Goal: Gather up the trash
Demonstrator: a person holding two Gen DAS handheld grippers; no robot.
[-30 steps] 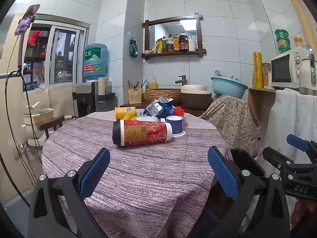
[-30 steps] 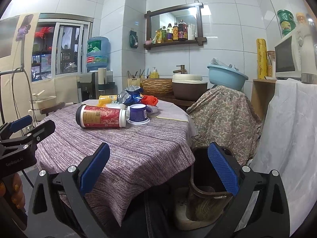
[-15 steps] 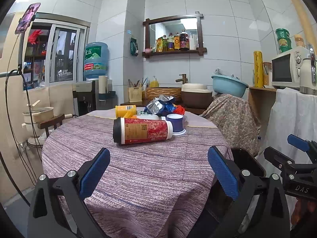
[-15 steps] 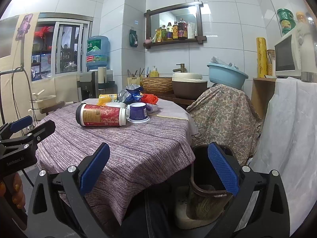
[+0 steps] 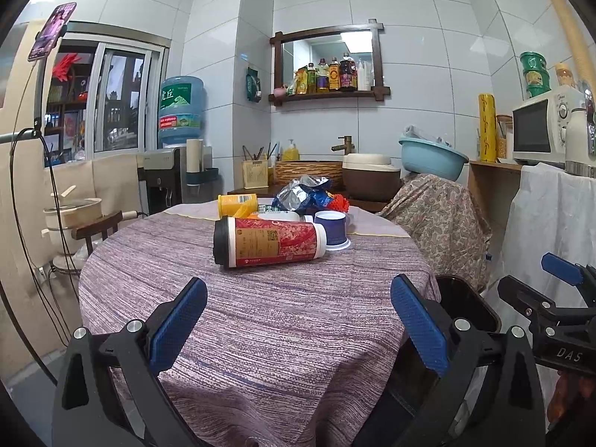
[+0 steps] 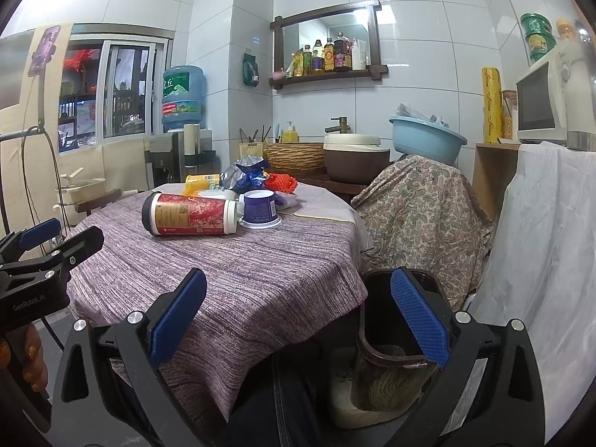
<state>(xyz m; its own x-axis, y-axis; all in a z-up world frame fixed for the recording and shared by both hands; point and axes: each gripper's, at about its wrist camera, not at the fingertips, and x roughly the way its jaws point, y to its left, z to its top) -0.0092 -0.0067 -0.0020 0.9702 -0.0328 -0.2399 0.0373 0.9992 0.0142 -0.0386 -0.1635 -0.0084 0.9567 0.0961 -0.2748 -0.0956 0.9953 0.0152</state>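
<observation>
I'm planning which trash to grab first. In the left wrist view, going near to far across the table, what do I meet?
Left gripper → red canister lying on its side → upside-down purple cup → yellow can on its side → crumpled foil snack bag.

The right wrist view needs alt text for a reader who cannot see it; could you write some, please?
Open right gripper hovers empty over the near edge of a purple-clothed round table; a toppled red canister, upturned purple cup and wrappers lie beyond. A dark bin stands right.
</observation>
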